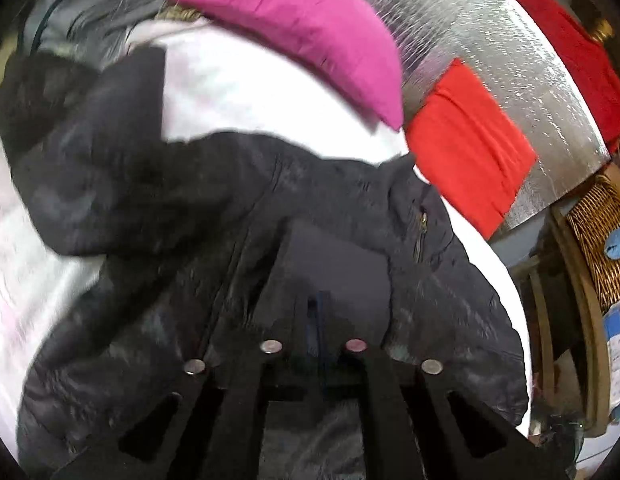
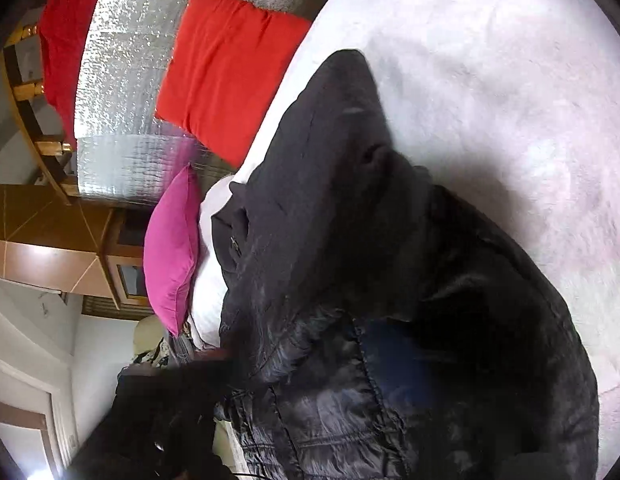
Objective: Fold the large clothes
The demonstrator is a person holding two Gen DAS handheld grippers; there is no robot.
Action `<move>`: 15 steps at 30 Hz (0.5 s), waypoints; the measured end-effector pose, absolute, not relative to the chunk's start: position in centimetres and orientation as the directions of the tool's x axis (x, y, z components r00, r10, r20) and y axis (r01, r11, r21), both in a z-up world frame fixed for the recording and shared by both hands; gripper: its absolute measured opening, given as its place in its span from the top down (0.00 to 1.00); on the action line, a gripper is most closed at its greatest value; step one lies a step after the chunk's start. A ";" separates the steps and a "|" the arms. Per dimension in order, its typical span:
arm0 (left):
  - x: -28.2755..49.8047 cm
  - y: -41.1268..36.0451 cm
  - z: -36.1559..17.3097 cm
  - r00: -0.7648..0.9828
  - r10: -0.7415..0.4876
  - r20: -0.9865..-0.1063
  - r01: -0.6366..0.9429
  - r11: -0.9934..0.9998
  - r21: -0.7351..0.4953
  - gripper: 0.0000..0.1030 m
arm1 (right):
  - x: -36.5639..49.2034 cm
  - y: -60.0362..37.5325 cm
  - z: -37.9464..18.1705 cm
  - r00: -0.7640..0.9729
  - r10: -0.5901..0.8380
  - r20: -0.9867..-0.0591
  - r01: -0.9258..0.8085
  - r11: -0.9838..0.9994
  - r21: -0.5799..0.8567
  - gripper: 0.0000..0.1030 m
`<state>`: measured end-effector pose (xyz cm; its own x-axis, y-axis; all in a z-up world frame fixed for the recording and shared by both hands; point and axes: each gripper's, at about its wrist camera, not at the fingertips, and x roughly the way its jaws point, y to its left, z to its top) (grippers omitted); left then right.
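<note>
Black, shiny padded jacket (image 1: 237,216) lies crumpled on the white fleecy bed cover (image 2: 490,60), a sleeve reaching toward the magenta cushion (image 1: 310,28) and red cushion (image 1: 466,140) by the silver foil panel (image 1: 510,52). Left tongs (image 1: 316,320) are pressed into its fabric, holding a fold. Right tongs are buried under the jacket; their state I cannot tell

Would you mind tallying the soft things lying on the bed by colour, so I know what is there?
Black: 1, the jacket
Pink: 1, the pink cushion
Red: 1, the red cushion
Grey: 1, a grey garment at the far edge, blurred
Total: 4

A further red cloth hangs beyond the bed, so it is not counted.
</note>
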<state>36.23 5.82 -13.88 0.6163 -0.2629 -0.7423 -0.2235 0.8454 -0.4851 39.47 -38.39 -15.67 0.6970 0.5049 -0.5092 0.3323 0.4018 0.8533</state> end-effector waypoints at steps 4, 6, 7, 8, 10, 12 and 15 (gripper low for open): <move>35.8 5.2 -13.7 0.628 -0.259 -0.734 -0.236 0.835 -0.497 0.38 | 38.2 -37.9 -14.0 0.676 0.563 -0.475 0.253 0.428 0.868 0.00; 36.4 4.9 -13.9 0.613 -0.287 -0.736 -0.228 0.828 -0.513 0.38 | 37.3 -37.9 -12.8 0.663 0.573 -0.481 0.217 0.467 0.857 0.00; 36.8 4.7 -14.3 0.600 -0.298 -0.743 -0.227 0.827 -0.515 0.38 | 36.3 -38.3 -12.0 0.672 0.562 -0.483 0.193 0.497 0.846 0.00; 37.3 4.6 -14.8 0.584 -0.297 -0.755 -0.236 0.828 -0.508 0.38 | 35.6 -38.9 -11.2 0.685 0.543 -0.487 0.182 0.519 0.835 0.00; 38.3 4.8 -16.1 0.548 -0.277 -0.789 -0.275 0.832 -0.483 0.79 | 34.9 -40.6 -10.2 0.715 0.498 -0.491 0.180 0.548 0.817 0.00; 39.0 4.6 -16.9 0.527 -0.280 -0.802 -0.276 0.836 -0.473 0.91 | 35.2 -42.3 -9.7 0.733 0.448 -0.512 0.204 0.573 0.793 0.00; 38.3 4.0 -15.2 0.581 -0.236 -0.779 -0.235 0.868 -0.438 0.93 | 37.3 -43.8 -10.1 0.717 0.402 -0.570 0.227 0.638 0.736 0.00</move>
<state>38.31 4.04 -15.15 0.5811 -0.2360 -0.7788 -0.2347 0.8678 -0.4381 37.32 -43.76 -10.15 0.7170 0.4016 -0.5698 0.2274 0.6380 0.7357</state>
